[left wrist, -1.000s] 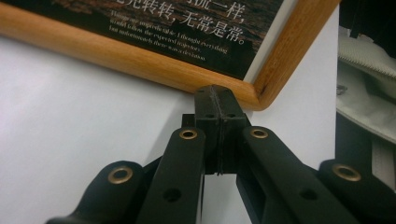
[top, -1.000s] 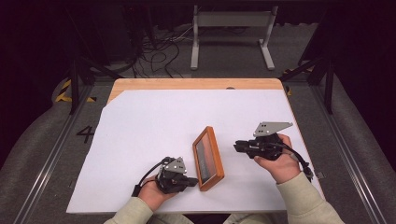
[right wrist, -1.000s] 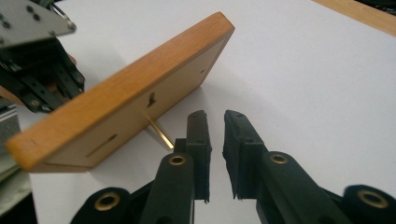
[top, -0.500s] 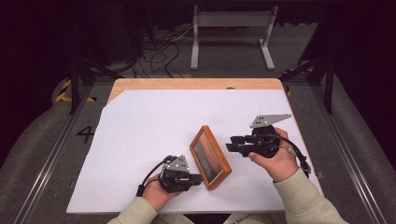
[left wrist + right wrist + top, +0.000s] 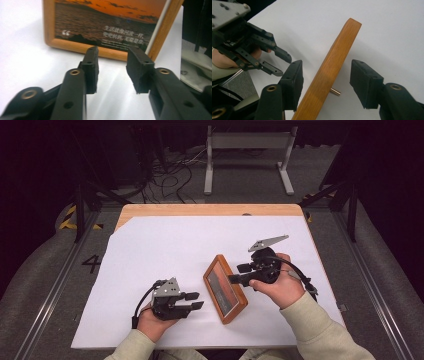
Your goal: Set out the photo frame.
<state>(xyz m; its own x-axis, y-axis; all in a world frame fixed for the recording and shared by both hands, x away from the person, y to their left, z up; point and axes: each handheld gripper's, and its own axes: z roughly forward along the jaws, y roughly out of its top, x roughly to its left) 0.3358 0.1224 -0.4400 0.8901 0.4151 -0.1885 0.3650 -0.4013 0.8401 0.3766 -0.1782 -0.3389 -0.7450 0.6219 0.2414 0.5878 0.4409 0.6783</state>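
Rectangular wooden picture frame (image 5: 225, 288), glossy sunset print, straddled by black right claw (image 5: 239, 273)

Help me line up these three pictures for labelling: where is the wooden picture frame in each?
High view: the wooden picture frame stands right of centre on the white table cover.
Left gripper view: upper middle, photo side facing, beyond the open fingers.
Right gripper view: centre, edge-on between open fingers.
Shared landmark: the white table cover.
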